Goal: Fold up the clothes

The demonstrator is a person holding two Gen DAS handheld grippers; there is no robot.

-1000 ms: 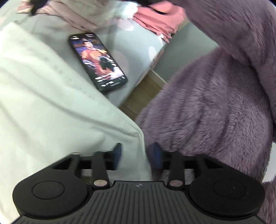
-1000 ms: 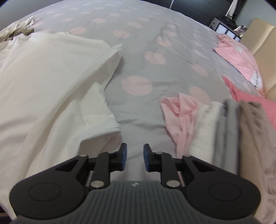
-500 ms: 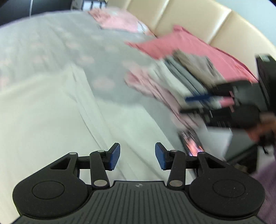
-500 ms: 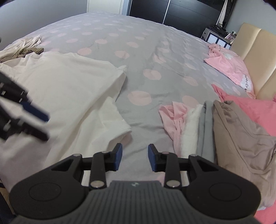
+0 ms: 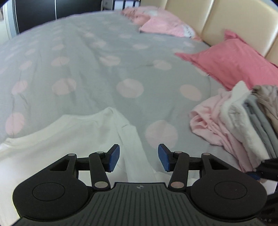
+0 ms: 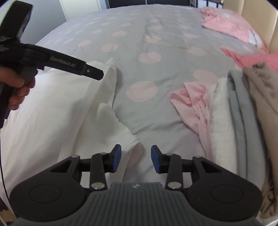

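A white shirt (image 5: 69, 139) lies spread on the grey dotted bed cover (image 5: 104, 78). My left gripper (image 5: 139, 157) hovers over the shirt's right edge, its jaws opening with only air between the blue pads. In the right wrist view the white shirt (image 6: 52, 113) fills the left side. My right gripper (image 6: 135, 156) hangs above the sleeve end (image 6: 125, 137), jaws opening and not pressing on the cloth. The left gripper (image 6: 93, 73), held by a hand (image 6: 17, 90), reaches in over the shirt from the upper left.
A stack of folded clothes (image 6: 225, 113), pink, white, grey and tan, sits at the right, with the same stack (image 5: 234, 125) in the left wrist view. Pink pillows (image 5: 234, 64) lean on a beige headboard (image 5: 243, 22). A dark wardrobe (image 5: 43, 10) stands behind.
The left wrist view swung from a phone and purple fleece round over the bed. The left gripper came into the right wrist view. Both grippers' jaws stand wider.
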